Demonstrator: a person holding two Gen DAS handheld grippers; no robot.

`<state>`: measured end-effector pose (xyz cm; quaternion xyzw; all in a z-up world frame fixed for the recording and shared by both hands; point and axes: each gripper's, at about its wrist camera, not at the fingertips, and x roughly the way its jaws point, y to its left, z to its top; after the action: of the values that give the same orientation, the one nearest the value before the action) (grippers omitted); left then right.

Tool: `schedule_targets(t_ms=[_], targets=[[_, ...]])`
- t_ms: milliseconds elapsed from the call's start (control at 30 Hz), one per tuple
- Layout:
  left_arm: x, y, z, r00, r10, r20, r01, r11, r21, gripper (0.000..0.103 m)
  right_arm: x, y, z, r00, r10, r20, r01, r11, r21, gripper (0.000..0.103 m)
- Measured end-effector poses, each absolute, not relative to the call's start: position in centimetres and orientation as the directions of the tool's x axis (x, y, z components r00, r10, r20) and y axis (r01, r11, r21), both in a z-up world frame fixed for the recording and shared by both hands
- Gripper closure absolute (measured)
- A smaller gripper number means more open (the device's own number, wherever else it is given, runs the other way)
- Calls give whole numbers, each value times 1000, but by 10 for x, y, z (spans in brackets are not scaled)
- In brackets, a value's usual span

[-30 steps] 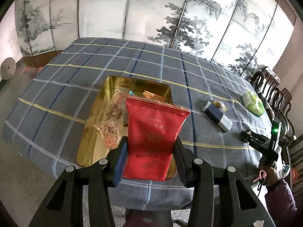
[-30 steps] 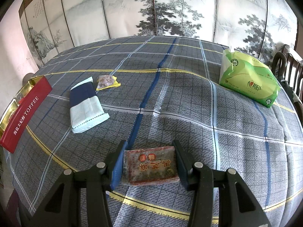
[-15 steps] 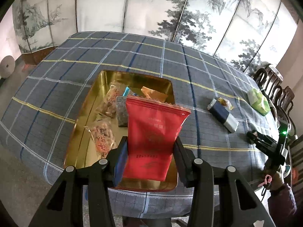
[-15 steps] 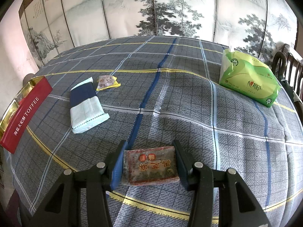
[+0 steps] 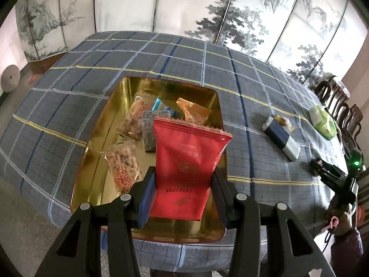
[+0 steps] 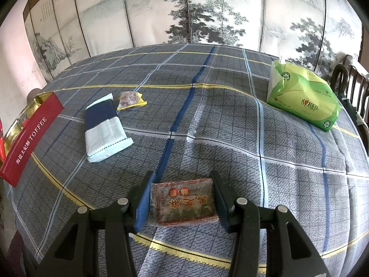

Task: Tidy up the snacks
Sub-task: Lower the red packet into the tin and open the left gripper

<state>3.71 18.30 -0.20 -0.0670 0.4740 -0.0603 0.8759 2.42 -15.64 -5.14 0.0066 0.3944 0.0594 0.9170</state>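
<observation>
A red snack packet (image 5: 184,173) is held clamped in the left gripper (image 5: 182,196) above the gold tin (image 5: 96,143), so release into the tin is judged to be called for next. A brown-wrapped snack (image 6: 182,202) is gripped by the right gripper (image 6: 182,198) on the checked-cloth worktop (image 6: 230,120), before a painted folding screen (image 6: 207,11).

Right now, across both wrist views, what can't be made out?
- Left wrist view: the red packet in the left gripper hides part of the gold tin.
- Left wrist view: the right gripper is too small to read.
- Right wrist view: the tin is cut off by the left edge.
</observation>
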Motion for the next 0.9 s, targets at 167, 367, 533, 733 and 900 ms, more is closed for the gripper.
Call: schedule_targets(t_ms=[167, 367, 533, 733, 900], targets=[[41, 184, -9, 533, -163, -831, 33, 985, -171, 61, 24, -156, -51, 682, 114, -722, -104, 993, 59, 54], [44, 185, -13, 529, -157, -834, 26, 985, -169, 61, 24, -156, -51, 682, 114, -722, -104, 993, 59, 54], [46, 186, -17, 528, -141, -837, 20, 988, -154, 60, 24, -156, -51, 682, 114, -723, -104, 993, 58, 54], [46, 185, -14, 563, -98, -821, 19, 994, -106, 60, 24, -156, -51, 682, 114, -723, -104, 993, 58, 54], [43, 179, -9, 582, -72, -810, 25, 997, -71, 60, 24, -156, -51, 682, 114, -723, -104, 993, 58, 54]])
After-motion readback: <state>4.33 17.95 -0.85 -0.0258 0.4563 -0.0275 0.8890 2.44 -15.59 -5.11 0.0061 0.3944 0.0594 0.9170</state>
